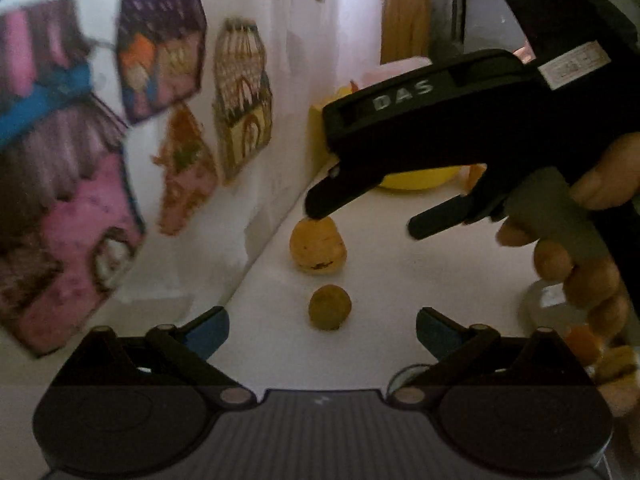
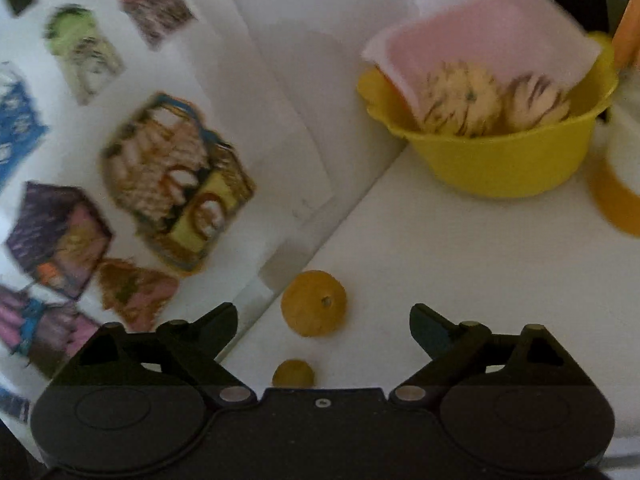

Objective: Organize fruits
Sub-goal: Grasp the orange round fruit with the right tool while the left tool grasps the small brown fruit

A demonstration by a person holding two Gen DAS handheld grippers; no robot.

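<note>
Two fruits lie on the white table near the wall: a larger orange-yellow one (image 1: 318,246) (image 2: 314,303) and a smaller, duller round one (image 1: 330,307) (image 2: 293,374). My left gripper (image 1: 322,328) is open, with the small fruit just ahead between its blue-padded fingers. My right gripper (image 2: 324,326) (image 1: 360,220) is open and hovers over the larger fruit; in the left wrist view one of its fingertips sits right above that fruit. A yellow bowl (image 2: 500,164) (image 1: 416,180) stands behind, holding two striped pale fruits (image 2: 460,100).
A wall with colourful house stickers (image 1: 240,96) runs along the left of the table. A pink-white card (image 2: 488,32) leans in the bowl. A white-and-orange container (image 2: 620,184) stands to the bowl's right. Orange pieces (image 1: 584,344) lie at the right beside a person's hand (image 1: 580,264).
</note>
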